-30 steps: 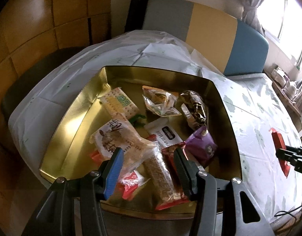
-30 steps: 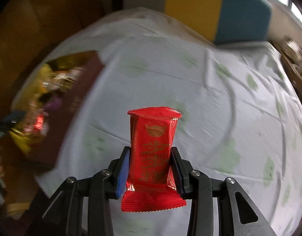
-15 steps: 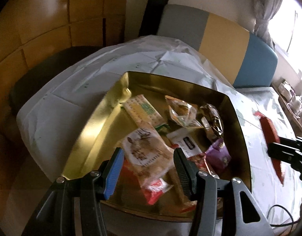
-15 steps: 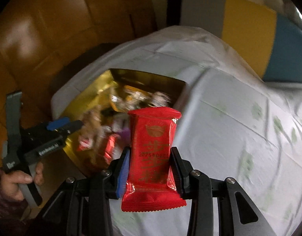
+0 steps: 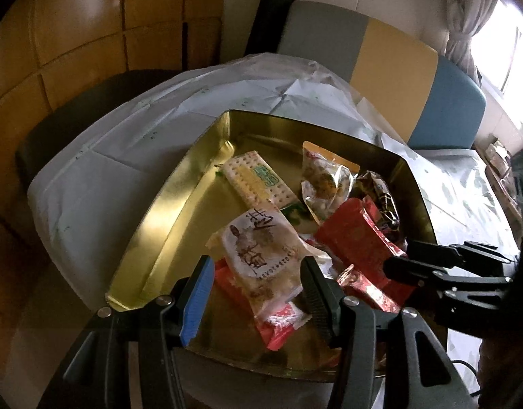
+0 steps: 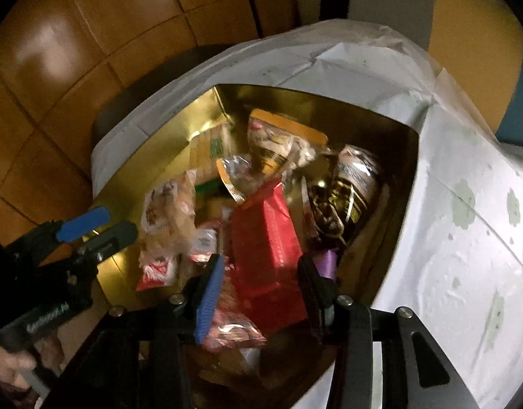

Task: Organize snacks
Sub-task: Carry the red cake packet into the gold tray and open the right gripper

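Observation:
A gold tray (image 5: 166, 211) on the white-clothed table holds several wrapped snacks. The red snack packet (image 6: 266, 238) lies on the pile in the tray, between the spread fingers of my right gripper (image 6: 259, 283), which is open and hovers just above it. The packet also shows in the left wrist view (image 5: 357, 238), with the right gripper (image 5: 398, 259) at its right end. My left gripper (image 5: 258, 289) is open and empty over the tray's near edge, above a beige cake packet (image 5: 258, 248).
In the tray lie a cracker pack (image 5: 258, 180), a clear orange-topped bag (image 5: 324, 180), a dark gold-print packet (image 6: 350, 191) and a purple packet (image 6: 326, 262). A grey, yellow and blue bench back (image 5: 391, 61) stands behind the table. The tablecloth (image 6: 466, 238) spreads to the right.
My right gripper carried the red packet from over the tablecloth to the tray and opened; the packet now lies on the snack pile. My left gripper drew back a little.

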A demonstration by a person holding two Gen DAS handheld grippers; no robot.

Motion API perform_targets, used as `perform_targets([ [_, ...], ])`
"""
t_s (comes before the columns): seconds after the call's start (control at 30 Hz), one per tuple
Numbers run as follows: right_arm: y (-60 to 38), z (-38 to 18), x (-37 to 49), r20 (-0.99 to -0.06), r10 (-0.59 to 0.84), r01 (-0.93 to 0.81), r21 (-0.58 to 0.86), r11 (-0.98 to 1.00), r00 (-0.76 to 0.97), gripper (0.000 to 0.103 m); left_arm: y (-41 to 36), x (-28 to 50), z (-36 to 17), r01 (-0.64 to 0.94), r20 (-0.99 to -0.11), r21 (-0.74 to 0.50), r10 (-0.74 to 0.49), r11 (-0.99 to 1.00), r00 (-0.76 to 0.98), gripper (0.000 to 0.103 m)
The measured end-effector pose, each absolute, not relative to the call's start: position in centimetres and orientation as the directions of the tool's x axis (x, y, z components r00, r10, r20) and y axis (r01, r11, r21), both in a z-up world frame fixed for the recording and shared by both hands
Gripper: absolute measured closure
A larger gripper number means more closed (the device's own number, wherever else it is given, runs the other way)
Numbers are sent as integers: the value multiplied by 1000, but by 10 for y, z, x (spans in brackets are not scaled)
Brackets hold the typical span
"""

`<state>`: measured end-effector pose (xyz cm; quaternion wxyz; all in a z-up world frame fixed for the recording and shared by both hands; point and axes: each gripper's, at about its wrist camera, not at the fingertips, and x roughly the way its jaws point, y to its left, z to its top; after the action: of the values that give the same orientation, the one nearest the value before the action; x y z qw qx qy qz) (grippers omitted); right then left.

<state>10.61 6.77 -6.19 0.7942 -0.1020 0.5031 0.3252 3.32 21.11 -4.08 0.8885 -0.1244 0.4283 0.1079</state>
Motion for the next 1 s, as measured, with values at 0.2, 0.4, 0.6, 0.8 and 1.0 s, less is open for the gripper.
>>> perform_targets([
  [0.2, 63, -60, 104, -865, 389, -622, 120, 774, 316, 75, 204, 35, -41, -289, -790, -114, 90, 951, 607, 49],
  [0.4, 70, -68, 108, -873, 355, -622, 79, 779, 334, 79, 201, 34, -36, -294, -786, -84, 118, 952, 607, 49],
  [0.6, 68, -67, 100, -874, 337, -624, 51, 780, 350, 79, 191, 29, -30, -283, -765, -41, 152, 958, 626, 49],
  [0.8, 55, -51, 84, -840, 359, -600, 49, 798, 408, 78, 185, 23, -23, -282, -740, -34, 166, 959, 651, 49],
  [1.0, 33, -37, 68, -804, 351, -521, 59, 851, 481, 65, 175, 10, -13, -301, -697, -39, 190, 953, 692, 49],
])
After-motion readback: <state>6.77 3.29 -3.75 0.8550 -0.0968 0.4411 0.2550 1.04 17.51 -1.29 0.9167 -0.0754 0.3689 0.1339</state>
